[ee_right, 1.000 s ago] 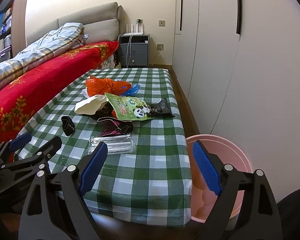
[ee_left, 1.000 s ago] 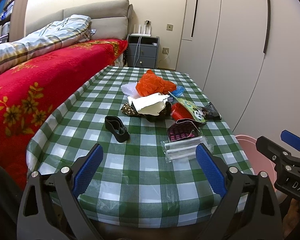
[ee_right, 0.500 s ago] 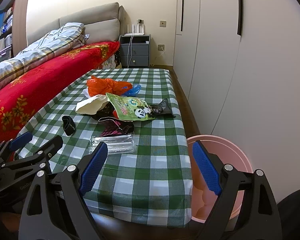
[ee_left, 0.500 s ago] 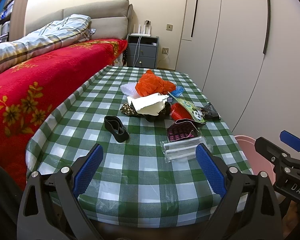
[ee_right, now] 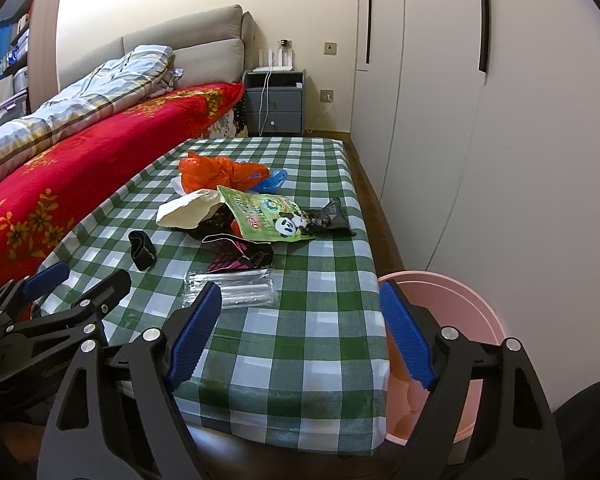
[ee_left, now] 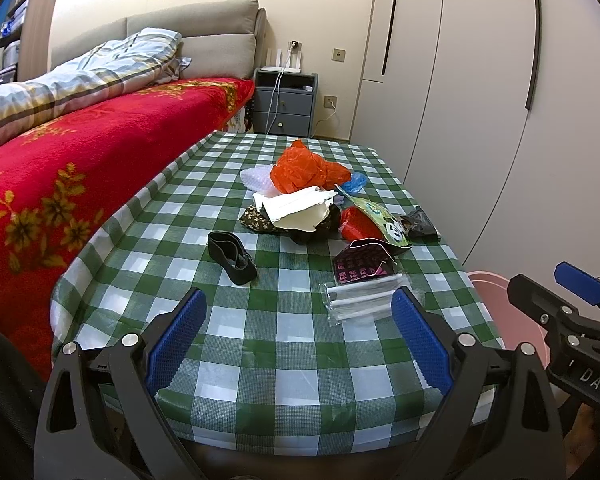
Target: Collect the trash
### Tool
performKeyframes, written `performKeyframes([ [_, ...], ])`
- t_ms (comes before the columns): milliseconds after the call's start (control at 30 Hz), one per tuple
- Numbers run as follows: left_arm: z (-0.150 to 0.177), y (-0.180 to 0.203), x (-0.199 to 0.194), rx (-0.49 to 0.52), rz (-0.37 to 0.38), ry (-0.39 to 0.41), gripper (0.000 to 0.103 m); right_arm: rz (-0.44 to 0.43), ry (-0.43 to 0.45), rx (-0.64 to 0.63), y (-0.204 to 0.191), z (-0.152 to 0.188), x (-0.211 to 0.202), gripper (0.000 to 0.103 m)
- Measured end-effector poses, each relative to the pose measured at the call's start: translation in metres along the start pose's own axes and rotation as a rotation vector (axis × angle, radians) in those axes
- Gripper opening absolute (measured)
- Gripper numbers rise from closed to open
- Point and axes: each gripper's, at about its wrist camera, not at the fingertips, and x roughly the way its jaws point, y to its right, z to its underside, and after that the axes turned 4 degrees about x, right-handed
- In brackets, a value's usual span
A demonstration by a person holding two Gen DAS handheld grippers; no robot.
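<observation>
A heap of trash lies on the green checked table [ee_left: 260,344]: an orange bag [ee_left: 306,172], white paper [ee_left: 300,208], a green panda pouch [ee_right: 268,216], a black wrapper [ee_right: 332,216] and a dark patterned wrapper [ee_left: 360,264]. A black band [ee_left: 232,256] lies apart on the left. A clear plastic packet [ee_left: 364,298] lies nearest the front edge. My left gripper [ee_left: 298,294] hovers open over the table's near end, empty. My right gripper [ee_right: 300,288] hangs beside it near the front right corner; its jaws are closing with nothing between them.
A pink bin [ee_right: 452,300] stands on the floor at the table's right front corner. A bed with a red blanket [ee_left: 80,168] runs along the left side. White wardrobe doors [ee_right: 440,120] line the right. A grey nightstand [ee_left: 286,104] stands at the far wall.
The right gripper's jaws have narrowed a little. Both hands and all the trash stay where they were.
</observation>
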Motion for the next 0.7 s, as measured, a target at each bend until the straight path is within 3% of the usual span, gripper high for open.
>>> performKeyframes([
  [367,-0.003,0.005,0.004,-0.006,-0.008,0.003,0.09,-0.051,-0.014,0.025,0.003,0.0,0.004,0.062],
  [567,-0.005,-0.002,0.005,-0.031,-0.018,0.006,0.089,-0.093,-0.031,0.025,-0.003,0.001,0.01,0.046],
  [700,-0.005,-0.009,0.008,-0.05,-0.037,-0.007,0.078,-0.119,-0.048,0.052,-0.003,0.0,0.017,0.04],
])
